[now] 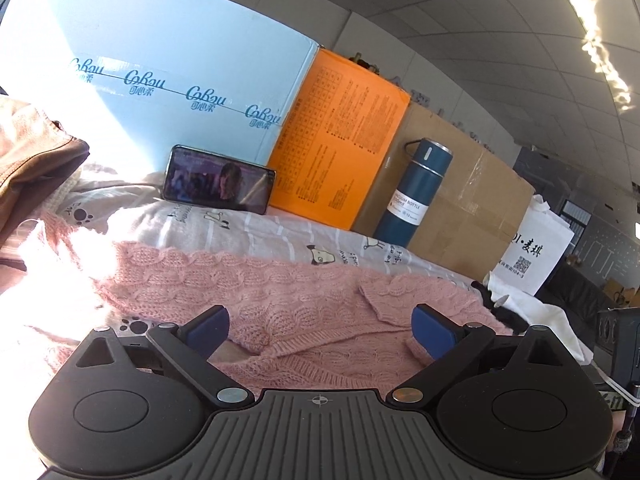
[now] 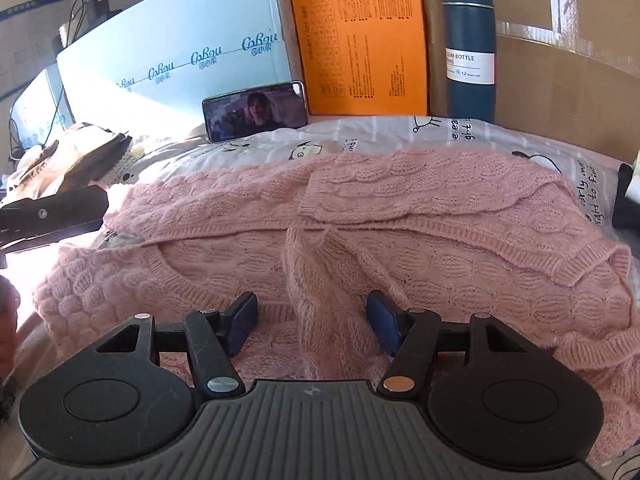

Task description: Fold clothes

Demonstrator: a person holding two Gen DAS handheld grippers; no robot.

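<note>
Partly folded pink sweater (image 2: 400, 216), sleeves laid across; both left gripper (image 1: 320, 328) and right gripper (image 2: 312, 320) wide open, empty; next likely folding body over.

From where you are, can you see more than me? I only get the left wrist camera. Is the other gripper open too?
Observer: Yes. The right gripper is open, with a raised ridge of the pink cable-knit sweater running between its fingers.
Operator: Is the sweater's neck hole anywhere?
Observer: In the right wrist view the ribbed neckline curves just left of that gripper.
Operator: What's left of the phone?
Observer: Left of the phone a second pale blue box stands beside the big Cokou-printed one, with black cables above them.
Operator: Can you see my gripper?
Observer: Only a black piece at the left edge, probably part of it.
</note>
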